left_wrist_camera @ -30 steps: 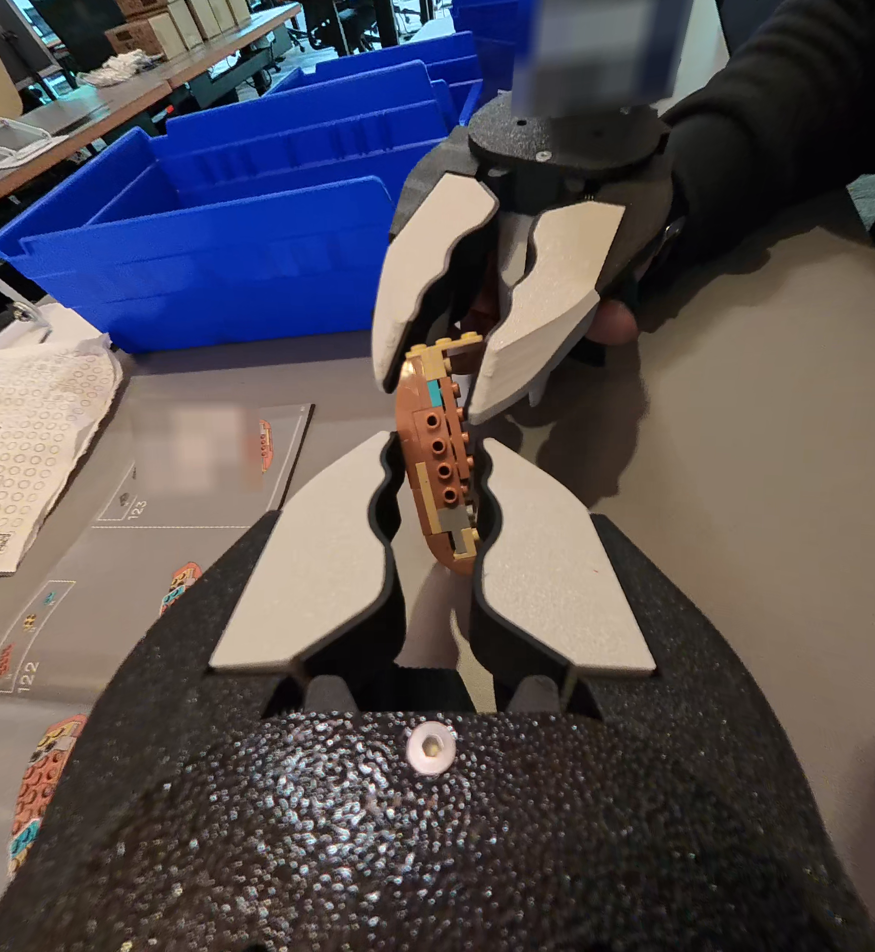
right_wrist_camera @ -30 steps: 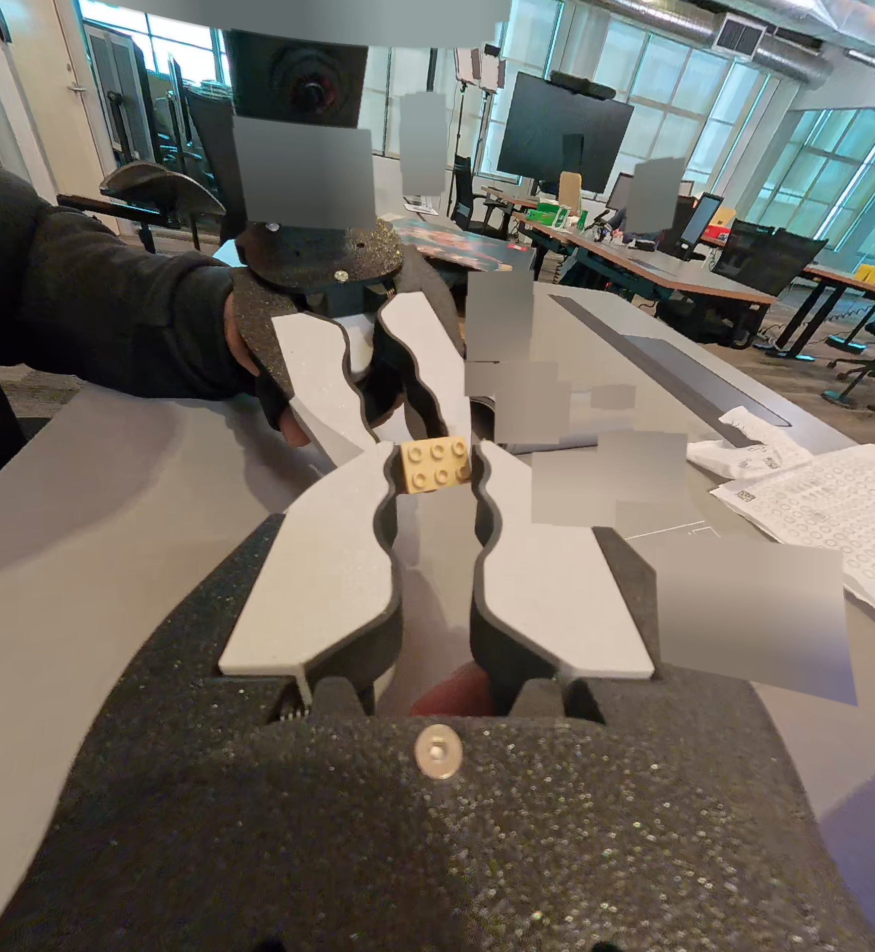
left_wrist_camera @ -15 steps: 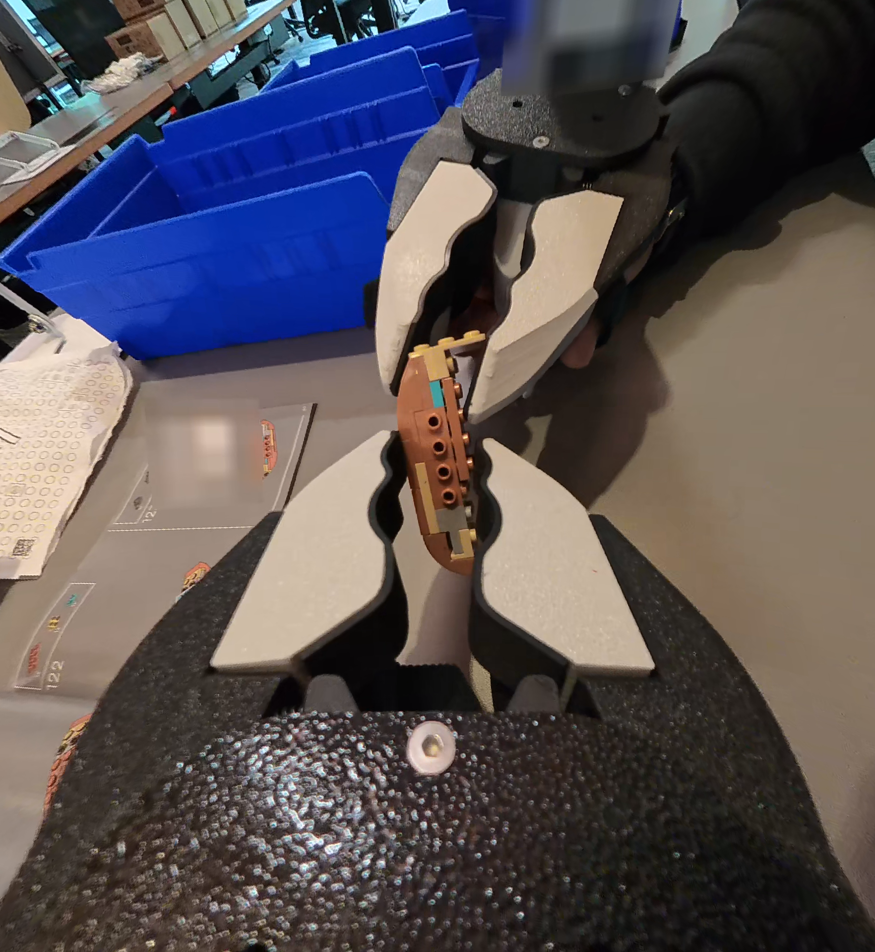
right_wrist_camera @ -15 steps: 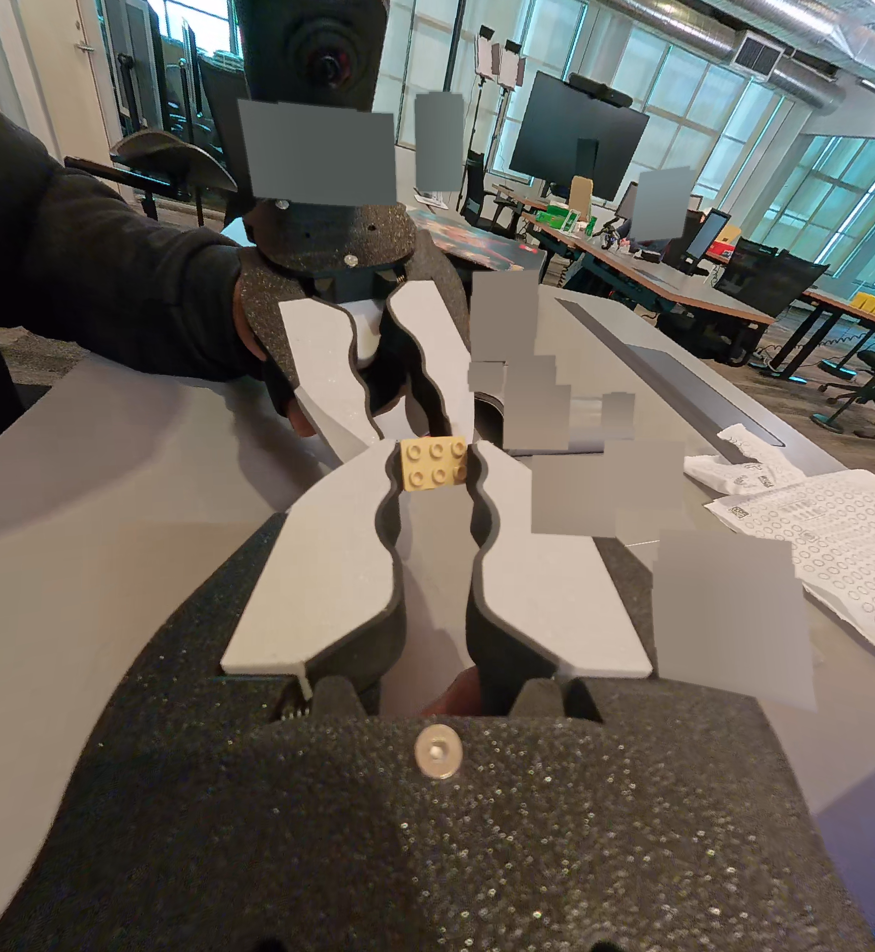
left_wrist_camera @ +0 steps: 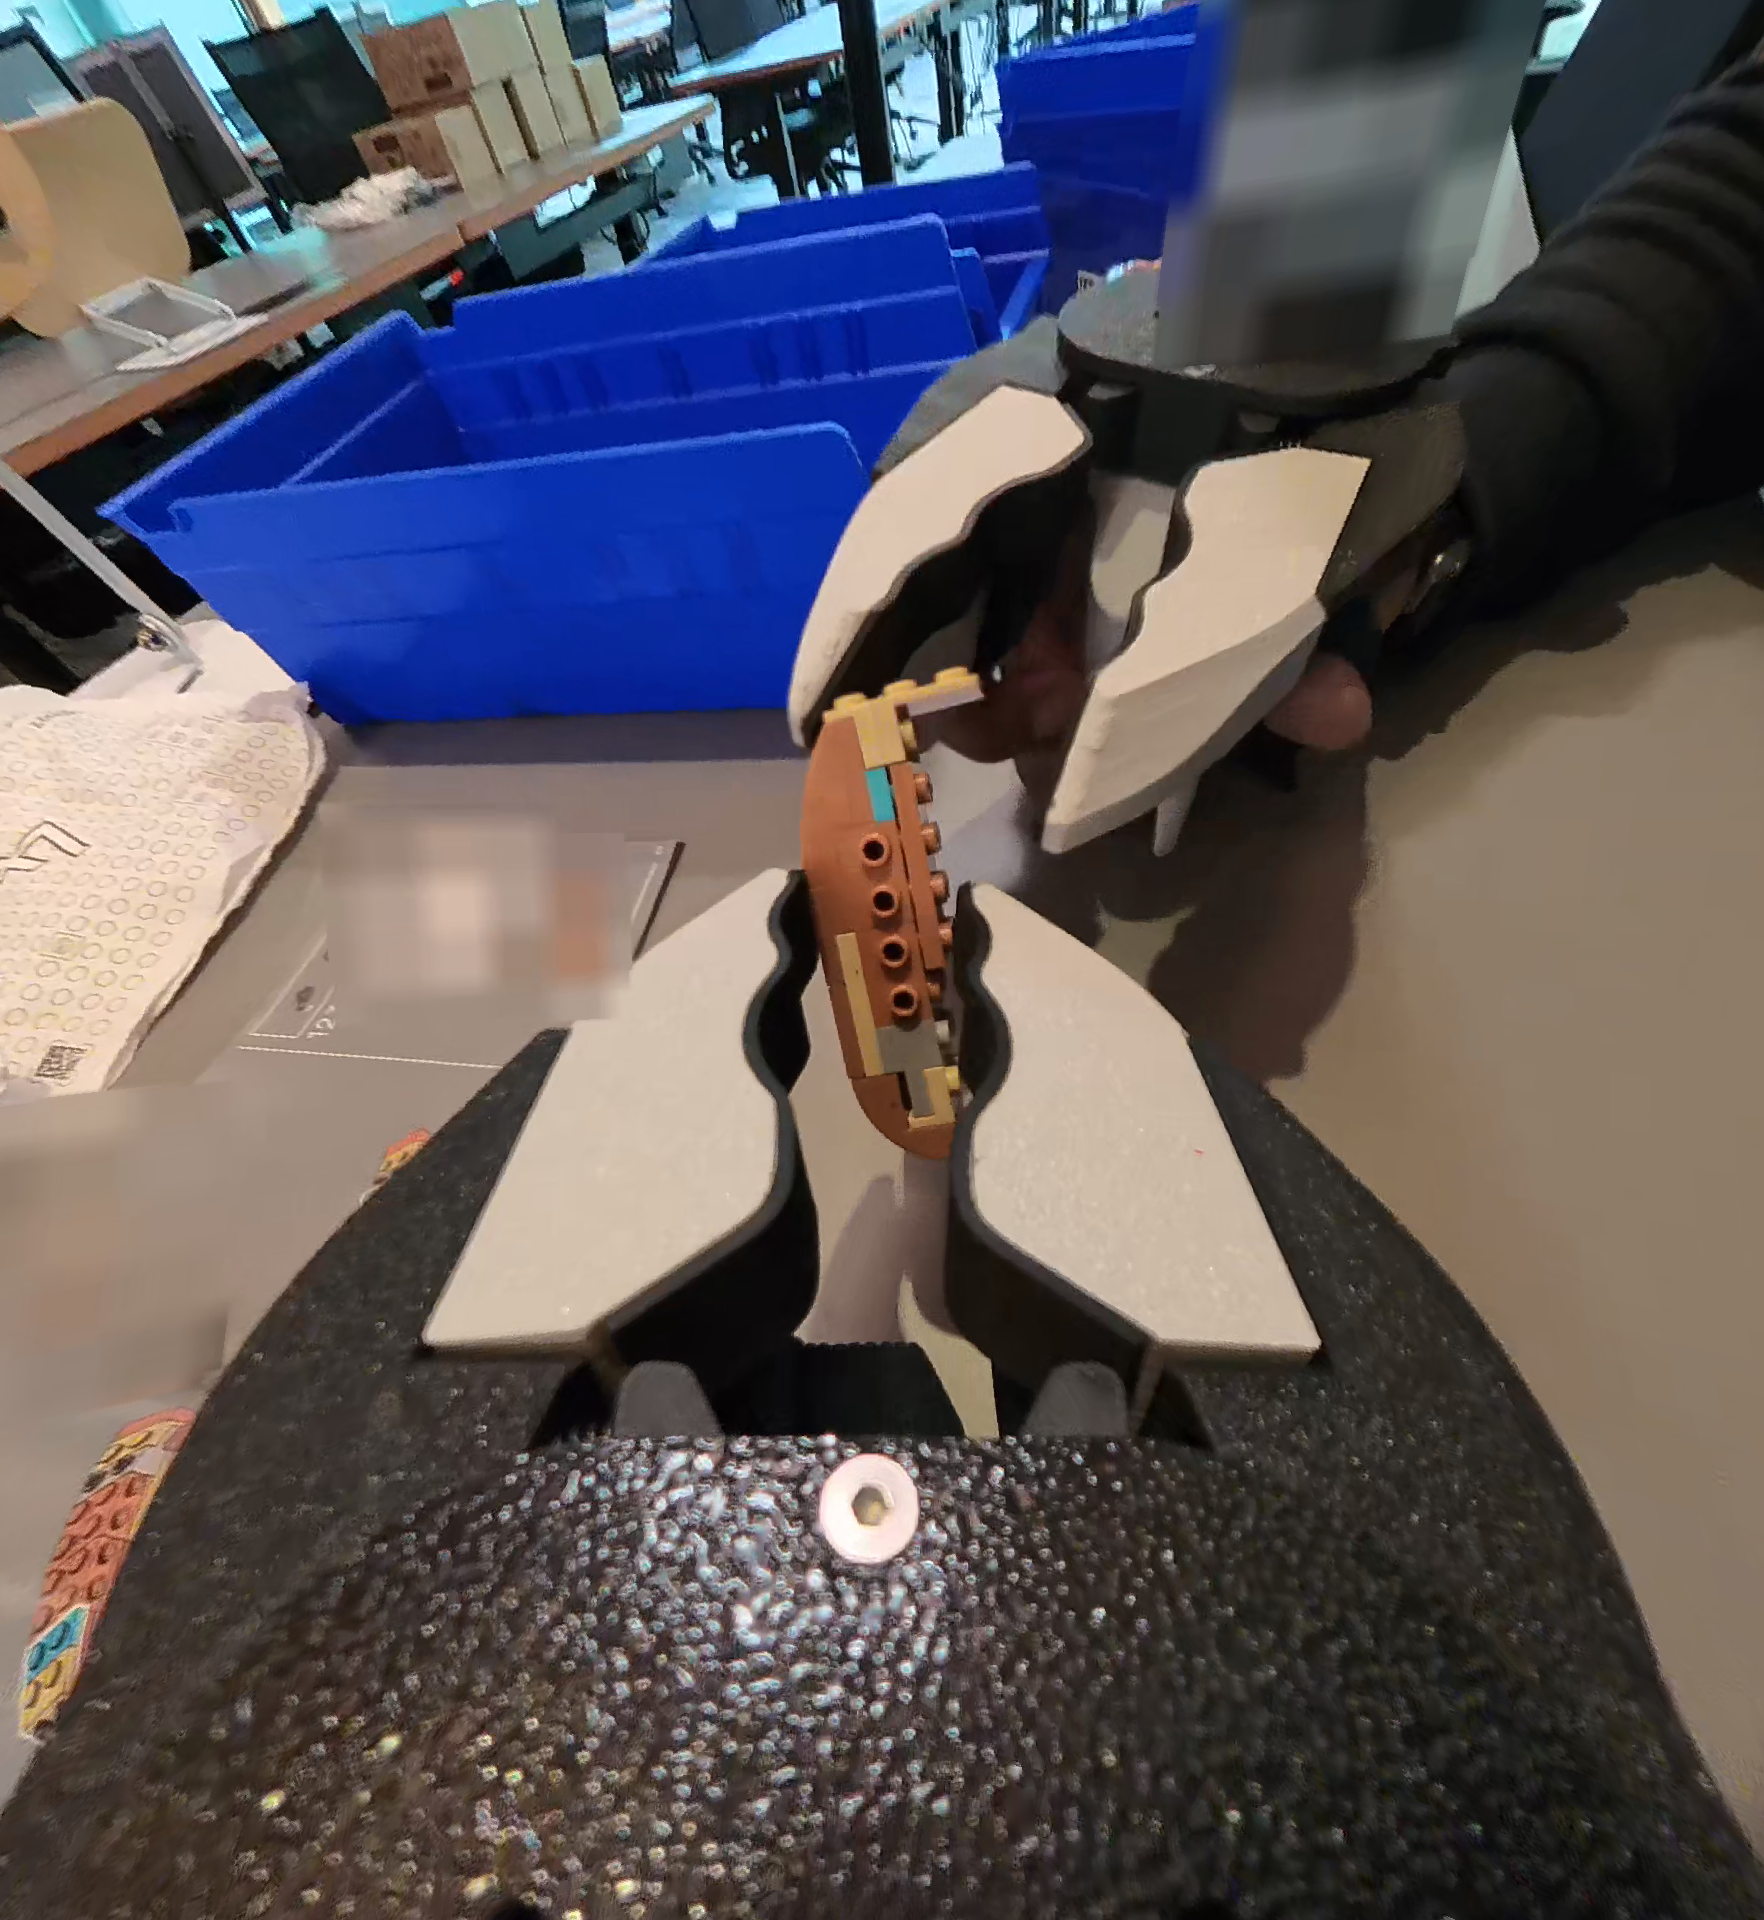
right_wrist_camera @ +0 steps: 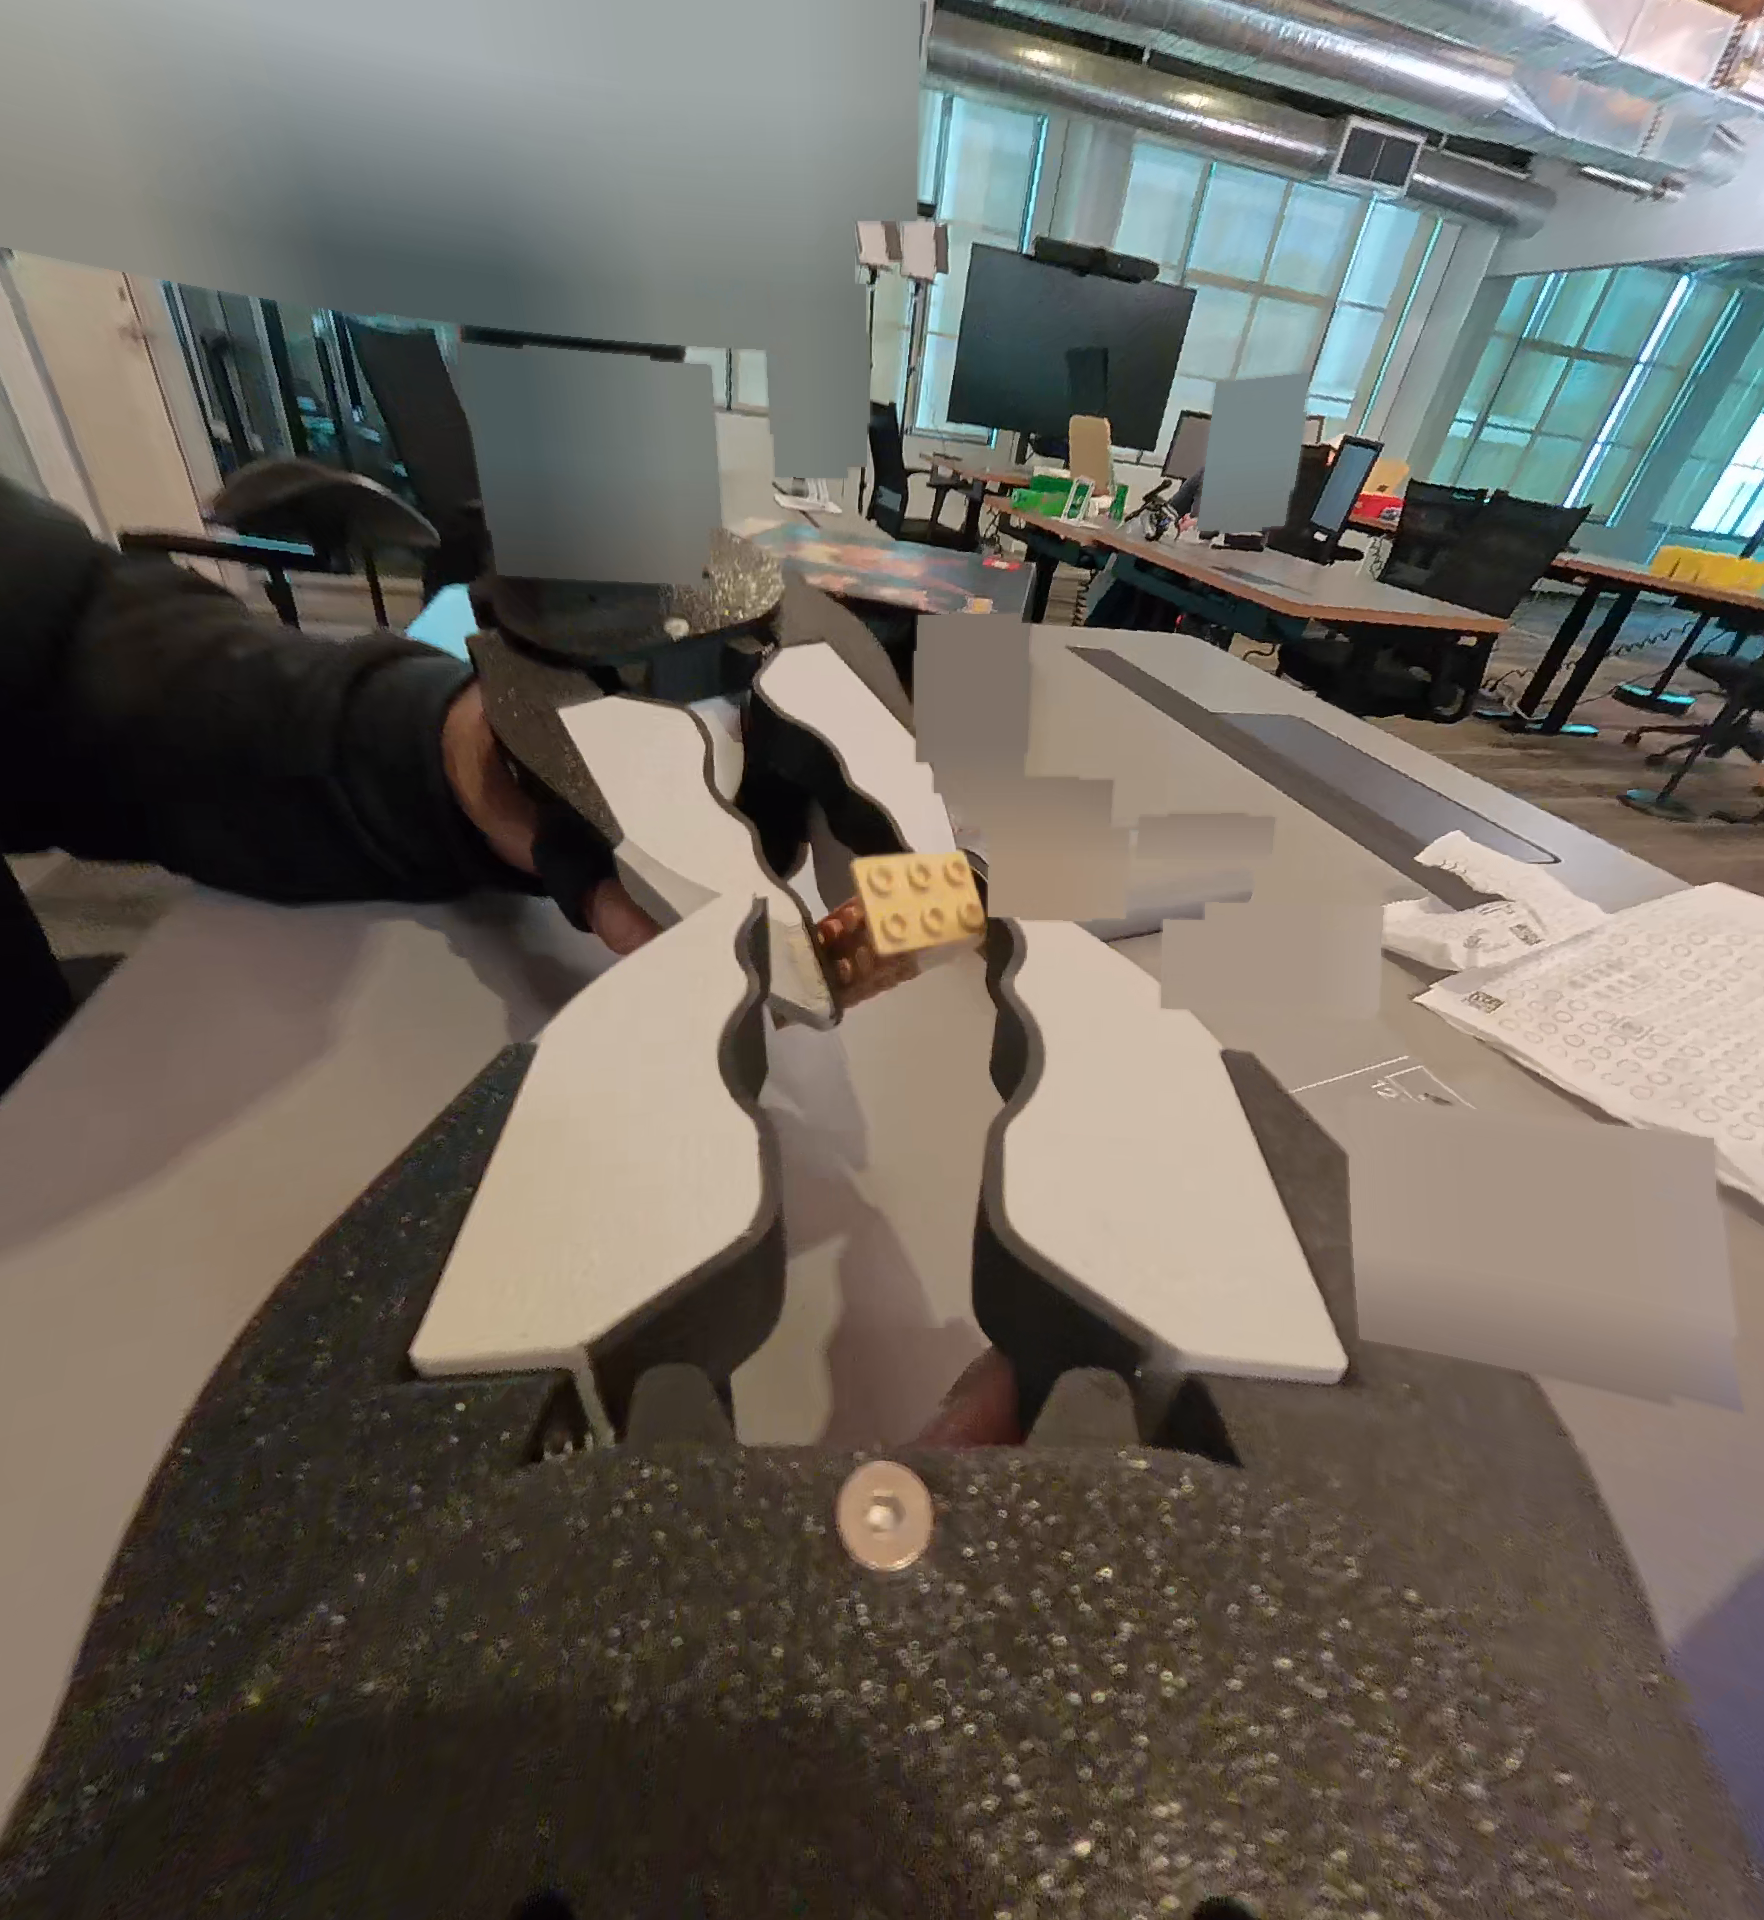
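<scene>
My left gripper (left_wrist_camera: 883, 904) is shut on a brown curved brick assembly (left_wrist_camera: 873, 935) with a teal piece and tan strips, held upright above the grey table (left_wrist_camera: 1532, 1039). A tan studded plate (left_wrist_camera: 935, 694) sits on its top end. My right gripper (left_wrist_camera: 961, 769) faces it from beyond with its jaws open around that plate. In the right wrist view the tan plate (right_wrist_camera: 919, 914) stands between my right gripper's (right_wrist_camera: 878, 935) spread fingers, with a gap to each pad. The brown assembly (right_wrist_camera: 842, 956) shows under it, in the left gripper's fingers (right_wrist_camera: 670, 831).
Blue plastic bins (left_wrist_camera: 545, 551) stand behind on the left. Crumpled printed paper bags (left_wrist_camera: 78, 862) and a flat instruction sheet (left_wrist_camera: 265, 1039) lie on the table at left; they also show at right in the right wrist view (right_wrist_camera: 1636, 1018). Office desks and chairs stand farther off. My two grippers' fingertips are within a few centimetres of each other.
My right gripper's jaws have opened and let go of the tan plate, which stays on the top end of the brown assembly. My left gripper keeps its hold.
</scene>
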A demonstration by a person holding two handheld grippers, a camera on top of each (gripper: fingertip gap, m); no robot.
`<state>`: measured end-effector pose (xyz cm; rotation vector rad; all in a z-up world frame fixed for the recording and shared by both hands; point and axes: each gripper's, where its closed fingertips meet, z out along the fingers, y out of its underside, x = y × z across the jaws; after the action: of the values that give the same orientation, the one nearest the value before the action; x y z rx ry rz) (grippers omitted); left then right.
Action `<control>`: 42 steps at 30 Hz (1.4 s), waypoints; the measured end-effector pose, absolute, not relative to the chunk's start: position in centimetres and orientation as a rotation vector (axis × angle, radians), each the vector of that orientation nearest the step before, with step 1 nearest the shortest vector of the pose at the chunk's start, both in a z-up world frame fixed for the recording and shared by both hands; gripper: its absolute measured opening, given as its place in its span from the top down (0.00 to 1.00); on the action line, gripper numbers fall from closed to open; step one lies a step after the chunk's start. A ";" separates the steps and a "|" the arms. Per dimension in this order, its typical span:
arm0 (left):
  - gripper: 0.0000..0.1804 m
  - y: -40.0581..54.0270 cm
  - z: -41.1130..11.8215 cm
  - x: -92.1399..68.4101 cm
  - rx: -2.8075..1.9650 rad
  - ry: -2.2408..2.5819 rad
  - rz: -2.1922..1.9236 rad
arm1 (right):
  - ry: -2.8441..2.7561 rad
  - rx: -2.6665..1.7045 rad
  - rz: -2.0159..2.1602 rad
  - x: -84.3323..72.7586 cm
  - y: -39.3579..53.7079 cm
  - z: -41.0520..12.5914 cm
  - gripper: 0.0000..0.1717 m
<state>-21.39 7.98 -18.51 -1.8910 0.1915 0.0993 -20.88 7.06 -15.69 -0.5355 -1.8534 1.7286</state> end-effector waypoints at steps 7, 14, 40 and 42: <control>0.86 8.1 -16.4 -20.3 -1.743 0.228 0.068 | -1.804 -0.675 2.006 -20.6 7.2 -14.7 0.80; 0.86 8.5 -16.6 -20.0 -1.744 0.237 0.106 | -1.793 -0.668 2.048 -20.3 6.8 -14.5 0.85; 0.86 8.5 -16.6 -20.1 -1.747 0.224 0.222 | -1.802 -0.662 2.047 -20.4 6.8 -14.6 0.86; 0.86 8.5 -16.7 -20.2 -1.749 0.221 0.218 | -1.799 -0.666 2.040 -20.5 6.8 -14.7 0.86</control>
<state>-20.16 8.51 -16.67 -1.7488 0.2211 0.2179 -20.48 6.80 -14.67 -0.6665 -1.7993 2.0397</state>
